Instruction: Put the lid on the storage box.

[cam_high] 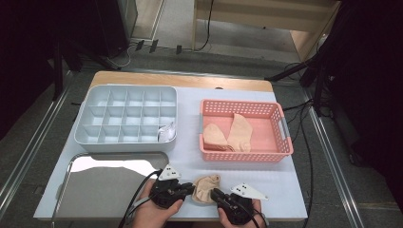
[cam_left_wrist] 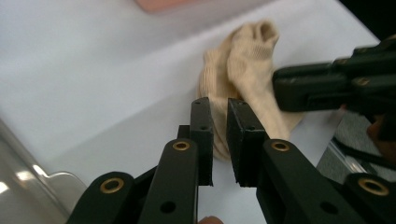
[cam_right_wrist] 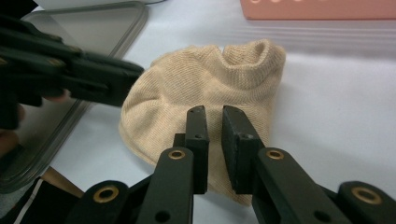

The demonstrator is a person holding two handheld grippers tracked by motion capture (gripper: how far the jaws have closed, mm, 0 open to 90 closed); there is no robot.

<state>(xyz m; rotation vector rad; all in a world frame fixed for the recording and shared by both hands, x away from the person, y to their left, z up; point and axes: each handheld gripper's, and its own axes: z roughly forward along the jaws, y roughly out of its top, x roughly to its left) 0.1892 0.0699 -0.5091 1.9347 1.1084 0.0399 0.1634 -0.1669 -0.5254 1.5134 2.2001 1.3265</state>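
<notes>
A beige sock [cam_high: 206,188] lay bunched near the front edge of the table [cam_high: 285,190], between the two grippers. The left gripper [cam_left_wrist: 219,140] had its jaws narrow, with the sock's edge in the thin gap; a firm hold could not be told. The right gripper [cam_right_wrist: 214,149] was also narrow over the sock. To fold it well, each should pinch only one edge and lift slowly, keeping the sock flat.
</notes>
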